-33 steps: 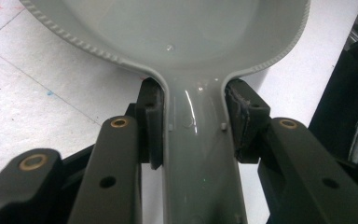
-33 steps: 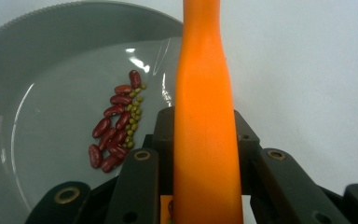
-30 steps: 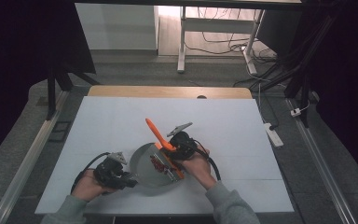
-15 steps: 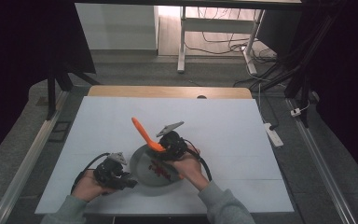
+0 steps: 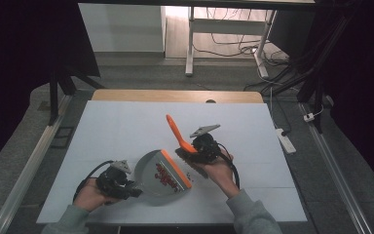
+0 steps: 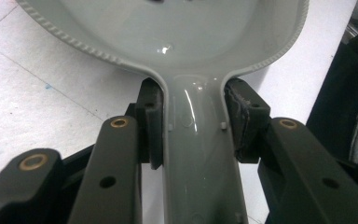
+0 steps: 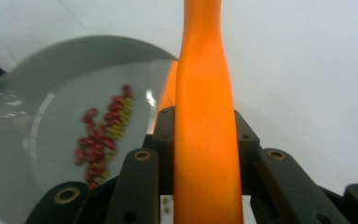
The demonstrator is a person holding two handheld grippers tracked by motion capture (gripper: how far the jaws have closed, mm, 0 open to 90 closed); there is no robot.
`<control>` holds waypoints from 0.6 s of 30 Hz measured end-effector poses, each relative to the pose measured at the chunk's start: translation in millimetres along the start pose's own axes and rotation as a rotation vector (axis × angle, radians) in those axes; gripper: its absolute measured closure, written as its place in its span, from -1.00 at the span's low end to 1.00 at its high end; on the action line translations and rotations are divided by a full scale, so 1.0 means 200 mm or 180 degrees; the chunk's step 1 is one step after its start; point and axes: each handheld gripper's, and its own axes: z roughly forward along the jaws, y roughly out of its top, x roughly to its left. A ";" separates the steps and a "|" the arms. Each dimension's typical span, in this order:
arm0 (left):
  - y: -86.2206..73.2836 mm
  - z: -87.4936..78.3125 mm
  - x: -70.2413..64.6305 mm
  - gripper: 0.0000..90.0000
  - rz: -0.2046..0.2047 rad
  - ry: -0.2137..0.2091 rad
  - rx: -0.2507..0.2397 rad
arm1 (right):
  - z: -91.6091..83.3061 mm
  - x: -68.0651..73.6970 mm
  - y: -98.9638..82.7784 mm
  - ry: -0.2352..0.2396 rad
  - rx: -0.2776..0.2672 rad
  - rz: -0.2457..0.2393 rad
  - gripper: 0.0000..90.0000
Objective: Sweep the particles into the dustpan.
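Here, from the high view, the white bench (image 5: 126, 131) carries a round grey plastic dustpan (image 5: 152, 181) near its front edge, with a cluster of small red bits (image 5: 164, 174) lying in the pan. The left tongs (image 5: 132, 191) sit at the pan's left side, held in the person's left hand (image 5: 91, 197). The right tongs (image 5: 187, 151), in the right hand (image 5: 217, 168), hold an orange plastic hand brush (image 5: 176, 132) whose handle slants up and away, while its orange head (image 5: 176, 169) lies across the pan's right rim.

In the left gripper view, the left tongs (image 6: 193, 123) are clamped on the grey dustpan's handle (image 6: 196, 154), both pads pressing its sides.

In the right gripper view, the right tongs (image 7: 205, 140) are clamped on the orange brush handle (image 7: 204, 112). The grey pan (image 7: 42, 93) lies to the left with red and what may be yellowish bits (image 7: 100, 137), somewhat blurred.
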 end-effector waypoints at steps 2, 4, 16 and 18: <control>0.00 -0.01 -0.01 0.36 0.0017 0.0003 0.0011 | -0.01 -0.02 -0.02 -0.0058 -0.0006 0.0031 0.58; -0.01 -0.01 -0.01 0.37 0.0032 -0.0007 0.0019 | -0.01 -0.04 -0.04 -0.0101 -0.0002 0.0042 0.58; 0.00 -0.01 -0.03 0.37 0.0070 0.0013 0.0029 | 0.06 -0.06 -0.08 -0.0202 0.0218 0.0003 0.58; 0.00 0.00 -0.03 0.36 0.0069 0.0010 0.0029 | 0.06 -0.06 -0.08 -0.0189 0.0234 -0.0012 0.58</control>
